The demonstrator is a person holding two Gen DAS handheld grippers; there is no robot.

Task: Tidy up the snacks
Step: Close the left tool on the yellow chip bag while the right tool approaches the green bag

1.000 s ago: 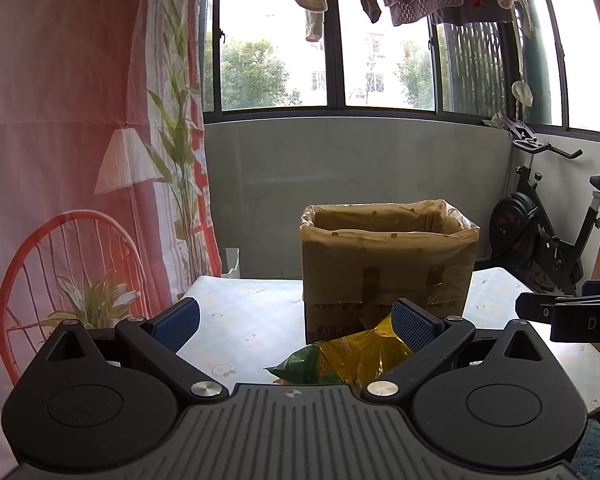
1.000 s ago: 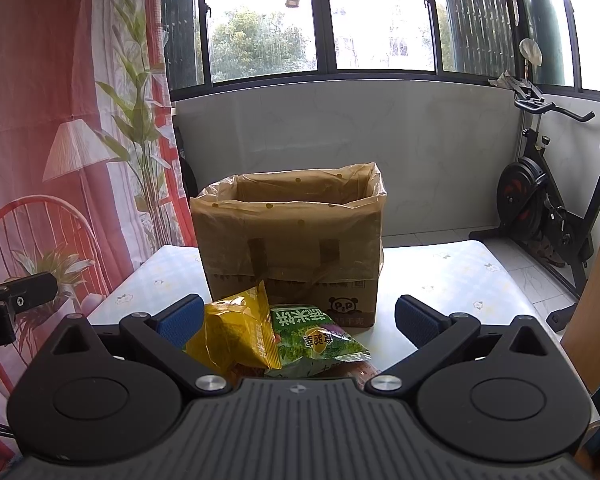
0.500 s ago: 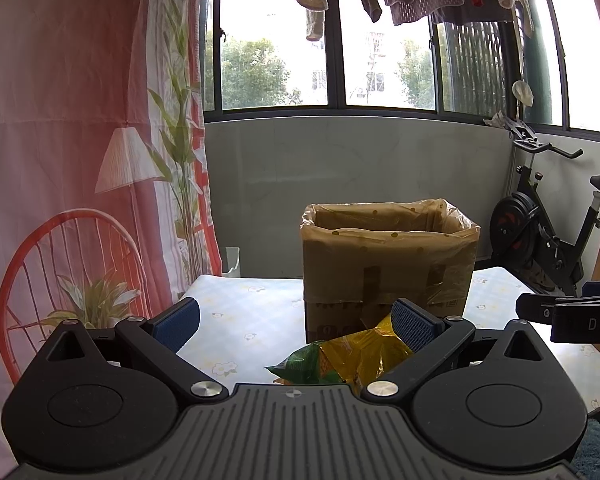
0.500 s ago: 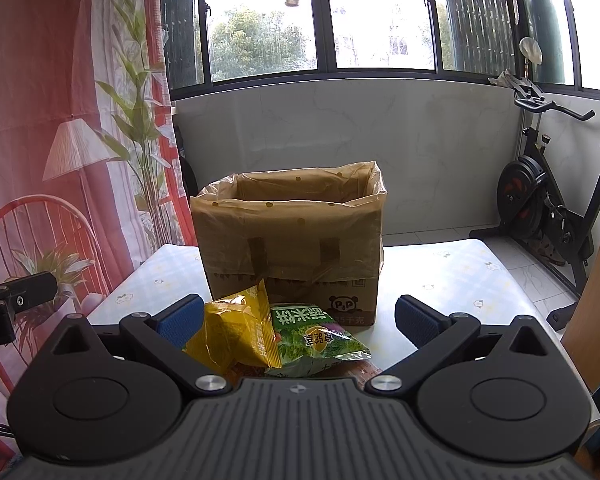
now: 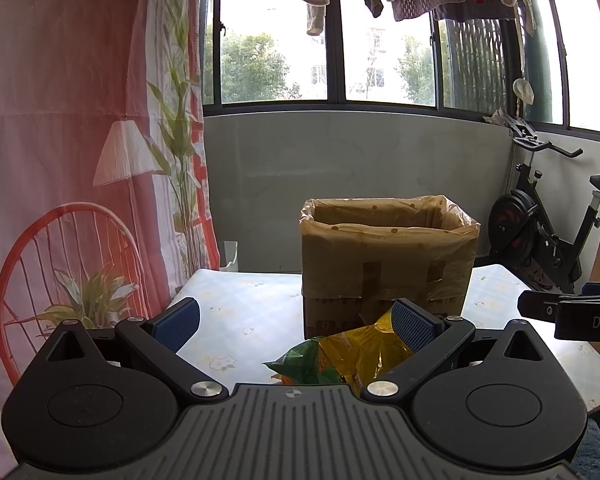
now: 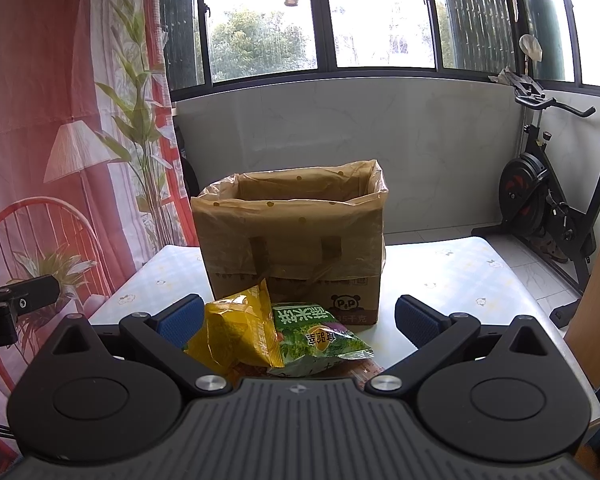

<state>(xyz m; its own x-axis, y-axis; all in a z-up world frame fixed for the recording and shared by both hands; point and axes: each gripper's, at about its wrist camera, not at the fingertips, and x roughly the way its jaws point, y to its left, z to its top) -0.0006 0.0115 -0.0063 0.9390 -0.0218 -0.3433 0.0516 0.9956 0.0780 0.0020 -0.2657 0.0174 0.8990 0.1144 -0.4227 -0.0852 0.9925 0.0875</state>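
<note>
Between the right hand-held gripper's (image 6: 296, 318) spread fingers lie snack packets (image 6: 284, 330).

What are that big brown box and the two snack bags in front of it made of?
The box looks like matte cardboard, with printed markings low down, lined by a thin translucent plastic bag folded over its rim; the wrinkles and faint sheen suggest film. The yellow snack bag and green snack bag seem glossy printed plastic film, creased and reflective.

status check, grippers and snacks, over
Left gripper and right gripper open, holding nothing. Yellow snack bag and green snack bag on table before lined cardboard box. Nothing blocking.
</note>
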